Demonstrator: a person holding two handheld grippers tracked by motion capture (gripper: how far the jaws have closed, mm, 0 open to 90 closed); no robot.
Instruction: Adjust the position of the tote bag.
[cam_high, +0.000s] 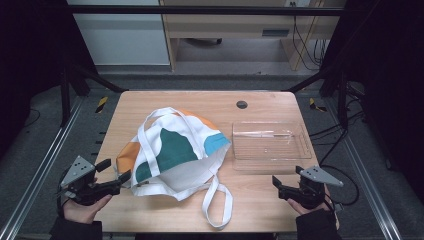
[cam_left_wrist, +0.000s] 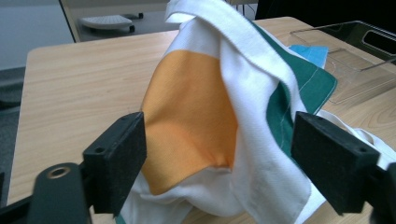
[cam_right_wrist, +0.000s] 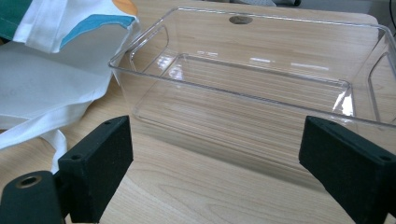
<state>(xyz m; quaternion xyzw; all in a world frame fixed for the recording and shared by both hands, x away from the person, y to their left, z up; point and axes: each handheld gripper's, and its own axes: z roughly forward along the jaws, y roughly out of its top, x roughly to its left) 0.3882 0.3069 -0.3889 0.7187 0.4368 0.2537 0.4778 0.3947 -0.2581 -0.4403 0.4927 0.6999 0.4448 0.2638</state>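
I see a white tote bag (cam_high: 172, 157) with orange, teal-green and light-blue patches; tray (cam_high: 267, 160) clear; table (cam_high: 150, 105) apparently light wood-grain.

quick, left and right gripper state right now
left gripper: open, jaws at the tote bag, not gripping it
right gripper: open, holding nothing, facing the clear tray

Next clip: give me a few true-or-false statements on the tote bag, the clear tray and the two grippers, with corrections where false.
1. The tote bag lies crumpled on the table. True.
2. The clear tray holds the bag. False: the tray is empty and the bag lies beside it.
3. The left gripper has its jaws open at the bag's edge. True.
4. The right gripper is clamped on the tray's rim. False: its jaws are open, short of the tray.
5. A white strap trails toward the table's near edge. True.
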